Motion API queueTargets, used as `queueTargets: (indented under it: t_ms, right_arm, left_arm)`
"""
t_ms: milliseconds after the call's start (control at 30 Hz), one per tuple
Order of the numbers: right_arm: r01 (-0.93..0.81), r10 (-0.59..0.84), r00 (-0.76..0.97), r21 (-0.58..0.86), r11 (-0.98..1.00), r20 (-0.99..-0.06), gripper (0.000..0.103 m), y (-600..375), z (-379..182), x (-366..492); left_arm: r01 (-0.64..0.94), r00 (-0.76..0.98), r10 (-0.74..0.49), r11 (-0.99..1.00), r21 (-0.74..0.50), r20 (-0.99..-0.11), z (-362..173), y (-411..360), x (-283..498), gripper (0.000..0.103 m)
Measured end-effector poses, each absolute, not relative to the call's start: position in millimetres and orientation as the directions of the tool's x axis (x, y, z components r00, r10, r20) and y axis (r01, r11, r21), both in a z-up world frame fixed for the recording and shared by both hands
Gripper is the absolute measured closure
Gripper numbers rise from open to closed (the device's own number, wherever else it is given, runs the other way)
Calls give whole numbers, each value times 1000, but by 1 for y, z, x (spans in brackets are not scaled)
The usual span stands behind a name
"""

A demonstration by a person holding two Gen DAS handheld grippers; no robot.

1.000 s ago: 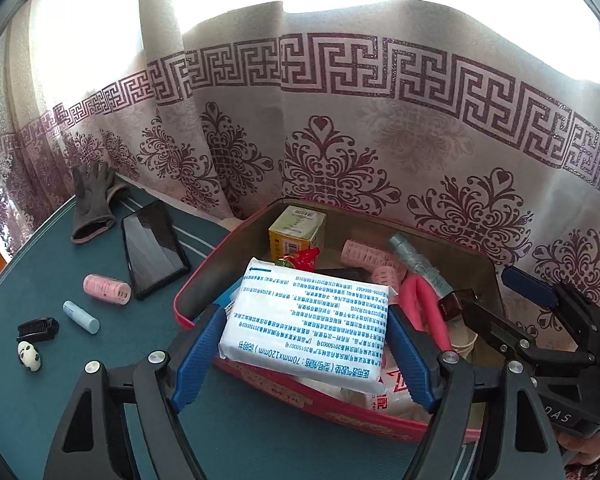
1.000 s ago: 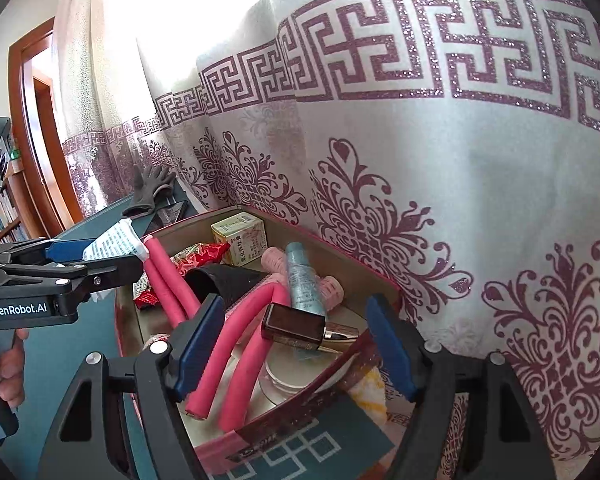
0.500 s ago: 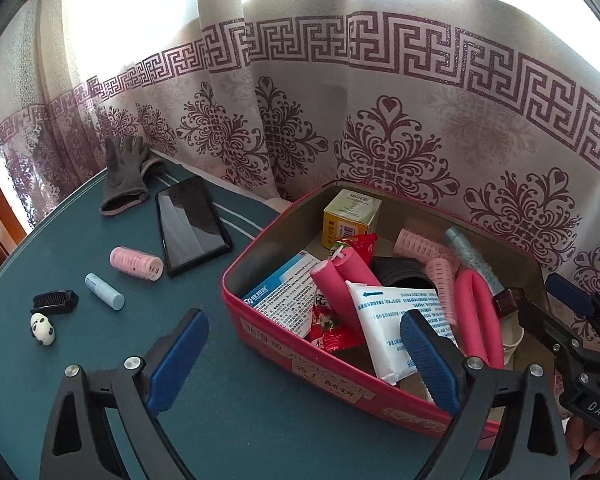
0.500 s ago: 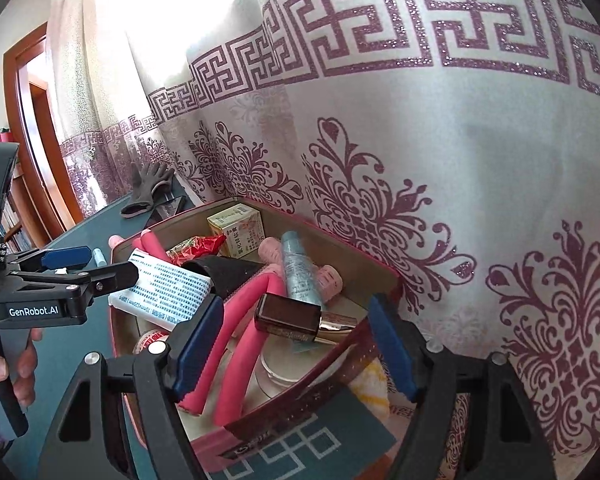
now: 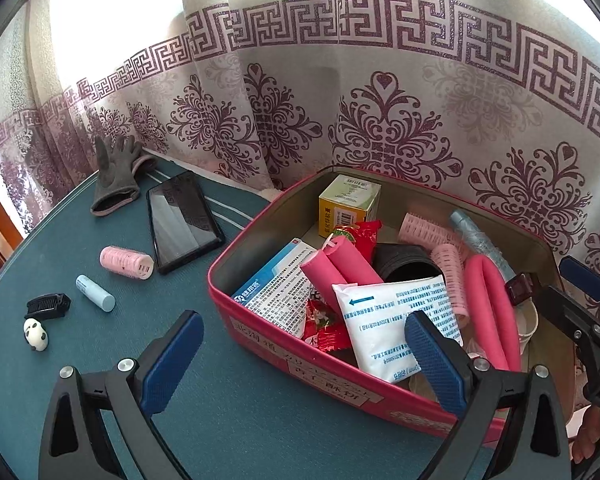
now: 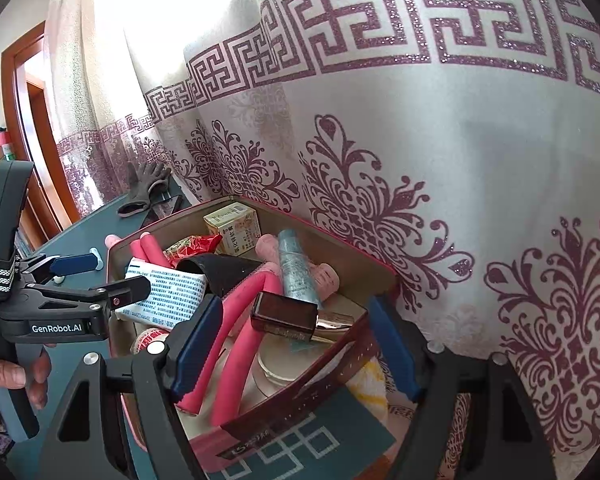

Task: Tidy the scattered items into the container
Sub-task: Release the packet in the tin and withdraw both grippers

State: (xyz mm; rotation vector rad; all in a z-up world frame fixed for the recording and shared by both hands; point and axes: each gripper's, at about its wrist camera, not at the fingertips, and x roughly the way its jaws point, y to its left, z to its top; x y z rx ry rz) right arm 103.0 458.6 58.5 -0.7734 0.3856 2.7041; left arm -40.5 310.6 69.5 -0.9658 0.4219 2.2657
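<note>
The red tin box (image 5: 260, 344) stands on the teal table (image 5: 40, 380), full of pink rollers, foam rods, packets and a yellow carton (image 5: 348, 208). A white printed pack (image 5: 396, 316) lies loose on top of the pile. My left gripper (image 5: 300, 322) hovers over the box's front wall with its jaws opening wide; nothing is pressed between the pads. My right gripper (image 6: 294, 308) is open at the box's right end, one finger over the inside and one outside the wall. A brown-capped bottle (image 6: 284, 316) lies in the box between its fingers. Each gripper shows in the other's view: left gripper (image 6: 112, 274), right gripper (image 5: 548, 280).
Loose on the table left of the box are a pink roller (image 5: 126, 262), a light-blue tube (image 5: 95, 293), a black clip (image 5: 47, 306), a panda figure (image 5: 36, 333), a black phone (image 5: 182, 220) and a grey glove (image 5: 114, 176). A patterned curtain (image 5: 380, 100) hangs right behind the box.
The white pack was clamped in my left gripper a second ago; the jaws have spread and it now lies in the box. The left gripper sank a little. The right gripper kept still.
</note>
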Motion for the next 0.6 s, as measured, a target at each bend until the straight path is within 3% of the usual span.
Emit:
queueTargets:
  t_ms: [367,600]
  right_arm:
    - [-343,220,-816,139,-929,-535,24,439,66,97]
    - [-289,197,-840,111,-951,-505,24,408,78,83]
  left_arm:
    - [-619,-541,457,-785,-34,-706,77,271,-44,1]
    - [-503,-592,397,-862,-63,-701,76,215,-63,1]
